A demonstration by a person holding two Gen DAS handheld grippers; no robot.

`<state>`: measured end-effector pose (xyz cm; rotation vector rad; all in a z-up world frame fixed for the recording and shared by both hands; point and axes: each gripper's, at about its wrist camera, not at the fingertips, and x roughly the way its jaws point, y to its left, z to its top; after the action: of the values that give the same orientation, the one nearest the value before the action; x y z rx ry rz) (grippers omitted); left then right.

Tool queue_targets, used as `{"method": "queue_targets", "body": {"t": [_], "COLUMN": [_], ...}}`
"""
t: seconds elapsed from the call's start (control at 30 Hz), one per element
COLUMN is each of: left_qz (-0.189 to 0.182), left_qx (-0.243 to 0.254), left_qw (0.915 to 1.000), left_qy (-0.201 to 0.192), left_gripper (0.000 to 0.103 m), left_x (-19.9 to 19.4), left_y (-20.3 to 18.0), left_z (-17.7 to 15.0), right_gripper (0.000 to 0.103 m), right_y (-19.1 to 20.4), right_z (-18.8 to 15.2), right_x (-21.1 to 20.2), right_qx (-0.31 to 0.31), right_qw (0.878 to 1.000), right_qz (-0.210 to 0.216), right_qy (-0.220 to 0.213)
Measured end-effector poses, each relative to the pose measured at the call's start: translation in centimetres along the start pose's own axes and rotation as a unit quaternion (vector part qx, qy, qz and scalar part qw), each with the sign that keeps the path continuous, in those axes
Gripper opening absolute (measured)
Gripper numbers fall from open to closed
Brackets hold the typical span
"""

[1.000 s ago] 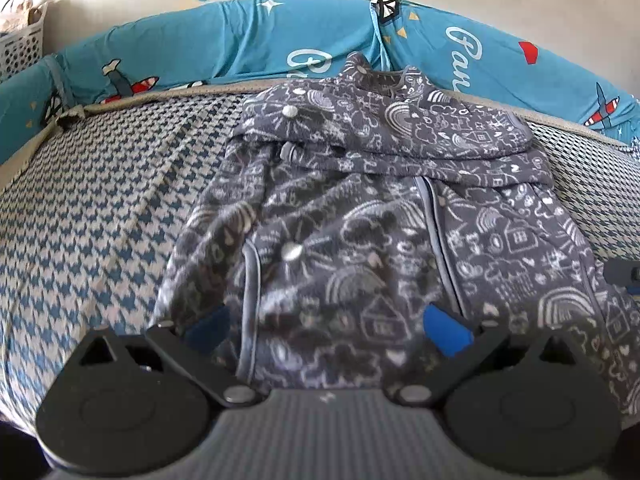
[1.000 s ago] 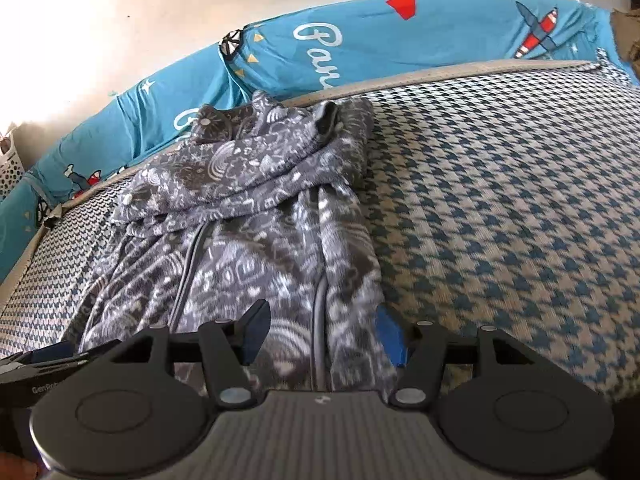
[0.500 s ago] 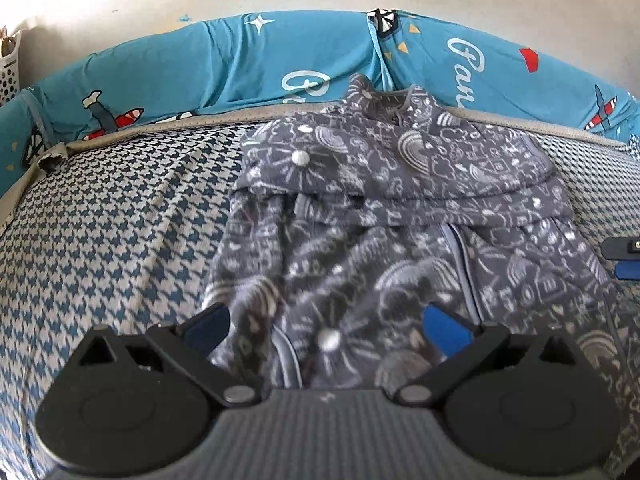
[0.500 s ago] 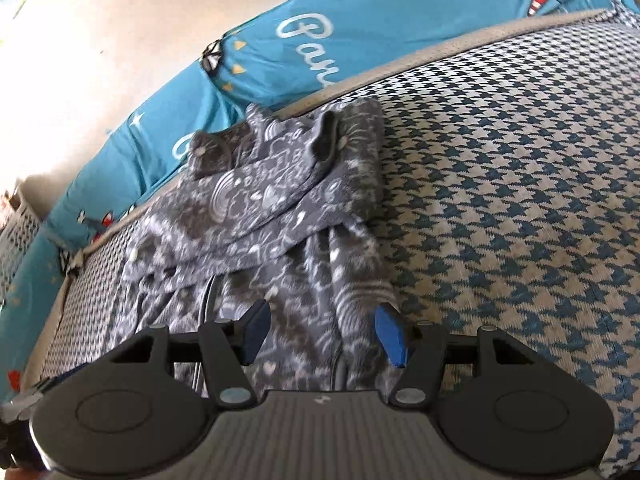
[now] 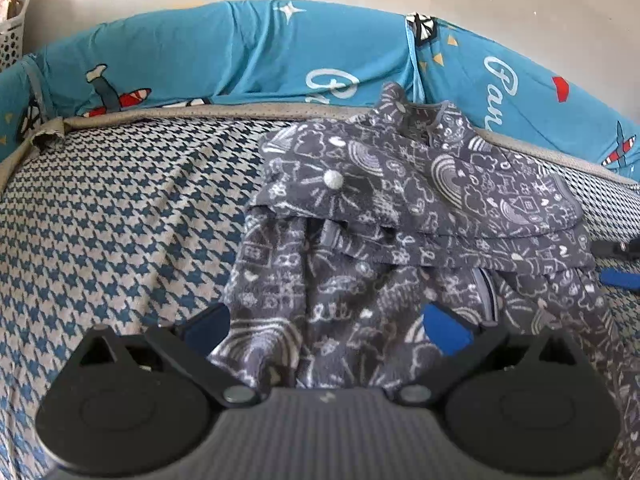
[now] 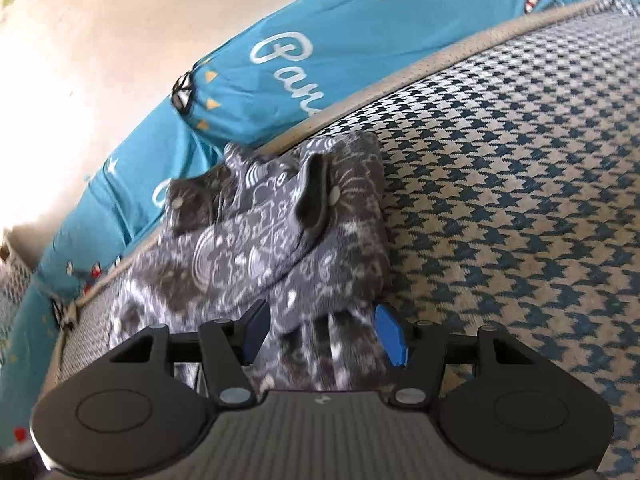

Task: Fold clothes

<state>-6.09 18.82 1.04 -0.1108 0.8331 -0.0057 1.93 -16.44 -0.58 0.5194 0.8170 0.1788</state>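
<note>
Both grippers, left (image 5: 326,330) and right (image 6: 322,334), gape unclenched over rumpled grey doodle-print garment (image 5: 400,216), top folded down.

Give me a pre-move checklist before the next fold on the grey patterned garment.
1. Garment on the houndstooth bed cover: ok.
2. Top part already folded down over the body: ok.
3. Left gripper open, fabric between its fingers, not clamped: ok.
4. Right gripper open over the garment's right edge: ok.
5. Garment's lower part lying flat: not ok, bunched into ridges.
6. Hem position: cannot tell, hidden below both grippers.
</note>
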Motion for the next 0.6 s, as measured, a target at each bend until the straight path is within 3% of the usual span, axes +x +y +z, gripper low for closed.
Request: {"method": "queue_targets", "body": {"t": [0.23, 0.6], "left_qz": [-0.007, -0.004], "left_qx": [0.014, -0.002], "left_qw": [0.9999, 0.9997], "left_qy": [0.007, 0.025], "left_gripper": [0.103, 0.103], "left_x": [0.5, 1.6], "left_y": [-1.0, -0.9], "left_z": [-0.2, 0.2], "right_gripper": [0.058, 0.058], "right_y": [-0.3, -0.1], "right_z": [1.8, 2.9], "right_x": [0.7, 3.4], "right_qx": [0.033, 0.026], "right_qw": [0.998, 0.999], "right_qz": [0.036, -0.008], "right_qy": [-0.048, -0.041]}}
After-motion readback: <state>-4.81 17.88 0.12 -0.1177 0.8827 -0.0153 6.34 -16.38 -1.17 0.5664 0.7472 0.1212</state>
